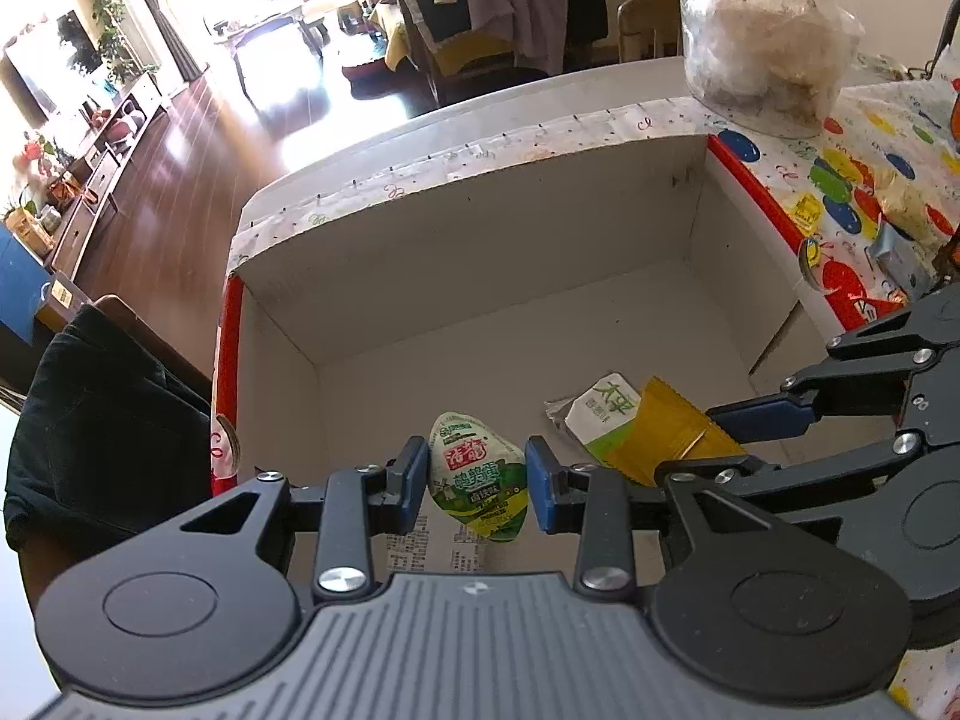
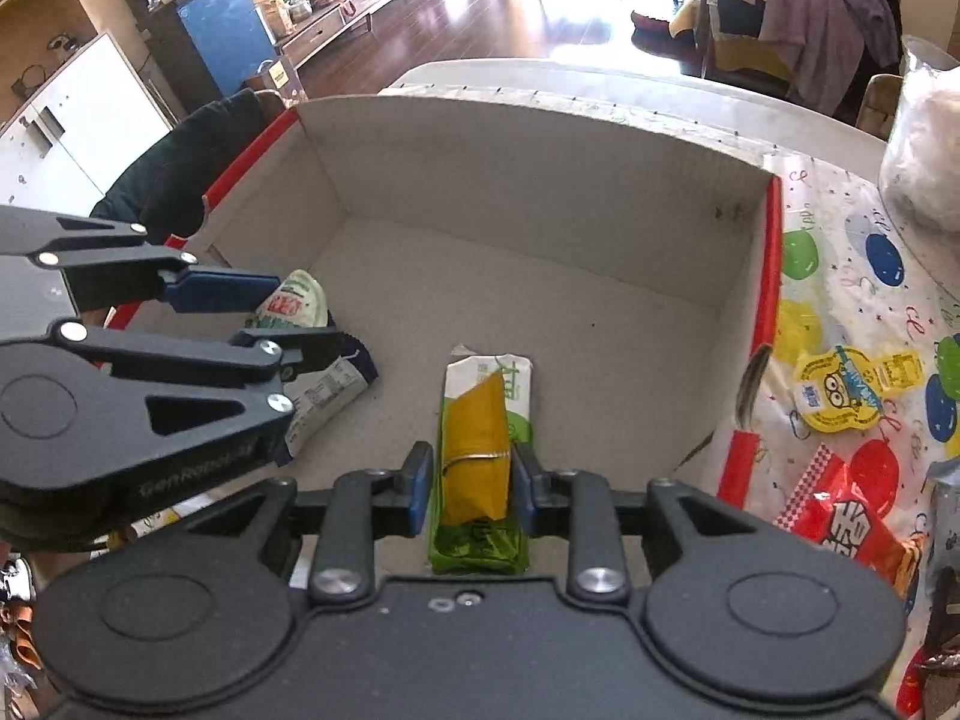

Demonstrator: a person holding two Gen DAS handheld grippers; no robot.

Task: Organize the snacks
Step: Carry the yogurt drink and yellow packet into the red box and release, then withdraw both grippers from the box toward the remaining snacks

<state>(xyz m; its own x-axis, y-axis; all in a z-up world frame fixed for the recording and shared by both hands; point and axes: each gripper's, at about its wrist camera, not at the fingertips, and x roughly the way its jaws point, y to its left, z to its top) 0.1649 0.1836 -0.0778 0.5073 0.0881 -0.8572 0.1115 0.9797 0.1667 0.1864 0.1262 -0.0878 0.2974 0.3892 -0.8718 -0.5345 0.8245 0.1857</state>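
Snacks lie partly sorted; a cardboard box (image 1: 456,276) with red outer edges sits on the tabletop (image 2: 840,300), whose cloth is printed with coloured balloons; both tongs reach down into the box from its near side.

Left tongs (image 1: 478,483) straddle a green-and-white egg-shaped snack packet (image 1: 480,474); the blue pads stand against its two sides, with no gap visible, so the packet appears to be gripped, though the right wrist view hides the far pad behind the linkage; in that view the packet (image 2: 297,300) sits at the left side of the box, above a white-and-dark wrapper (image 2: 330,390) lying on the box floor.

Right tongs (image 2: 471,489) are set around a yellow packet (image 2: 474,438) that lies on top of a green-and-white packet (image 2: 516,384); the pads stand just beside the yellow packet with a thin gap on each side, so the tongs are slightly open and not pressing; both packets rest on the box floor near its middle front; from the left wrist view the same pair (image 1: 660,426) lies right of the egg-shaped packet, with the right tongs (image 1: 720,432) reaching in over them.

Outside the box, on the cloth to the right, lie a yellow cartoon-printed snack cup (image 2: 852,387) and a red packet (image 2: 840,522); a clear plastic bag (image 1: 768,42) of pale contents stands at the far right corner.
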